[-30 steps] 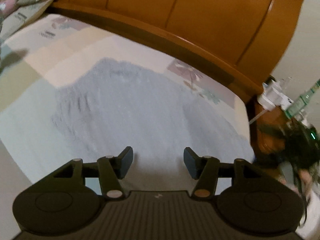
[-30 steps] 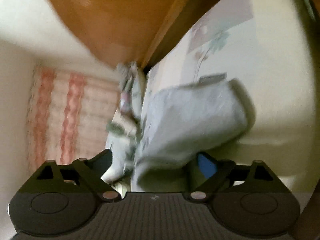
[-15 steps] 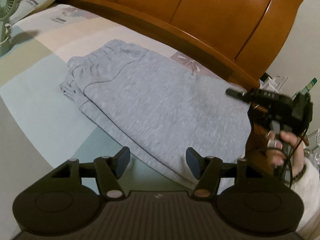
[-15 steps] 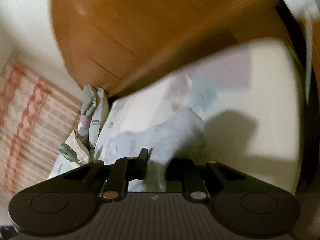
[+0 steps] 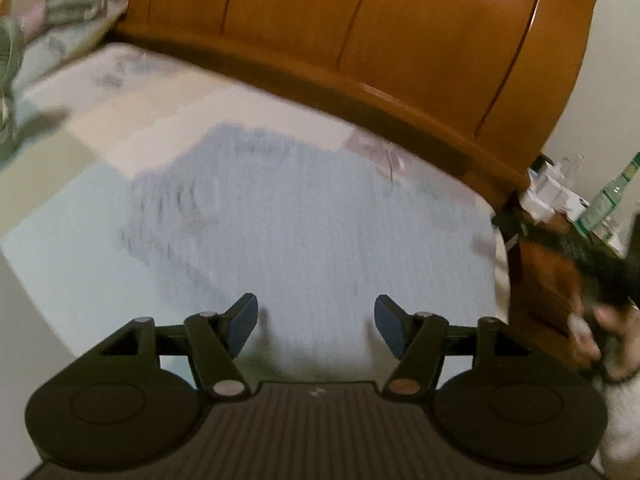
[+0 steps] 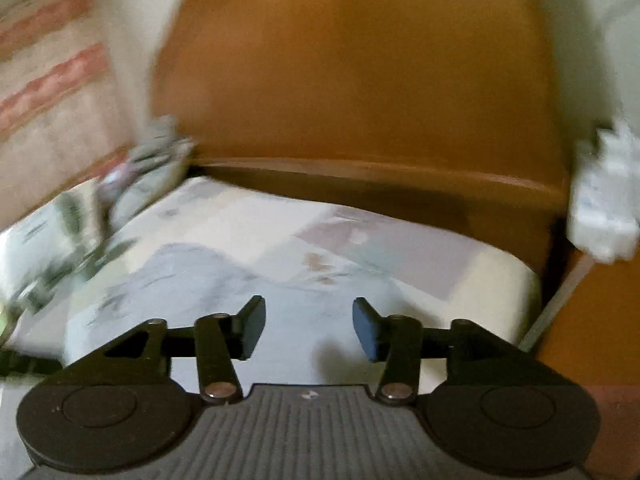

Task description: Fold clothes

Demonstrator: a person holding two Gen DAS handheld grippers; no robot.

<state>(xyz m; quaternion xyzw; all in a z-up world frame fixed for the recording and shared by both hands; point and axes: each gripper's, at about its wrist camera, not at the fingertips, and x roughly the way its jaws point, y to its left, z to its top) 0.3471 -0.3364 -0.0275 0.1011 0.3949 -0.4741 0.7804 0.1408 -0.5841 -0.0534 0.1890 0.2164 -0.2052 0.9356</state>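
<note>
A light grey garment [image 5: 304,232] lies spread flat on the bed, blurred by motion; its gathered waistband end points left. My left gripper [image 5: 316,322] hovers open just above the garment's near edge, nothing between its fingers. In the right wrist view the same grey garment [image 6: 224,292] lies ahead and left, and my right gripper [image 6: 309,328] stands open over its right part with nothing held. The other gripper [image 5: 600,264] shows as a dark blur in a hand at the right edge of the left wrist view.
A tall orange wooden headboard [image 5: 360,40] runs along the bed's far side. Crumpled bedding [image 5: 60,20] sits at the far left. A nightstand with a green bottle [image 5: 608,196] and white items [image 6: 600,204] stands right of the bed. A striped curtain [image 6: 48,80] hangs at left.
My right gripper was shut on the grey garment half a second ago; now it is open and swung to face the headboard. The left gripper dipped closer to the garment.
</note>
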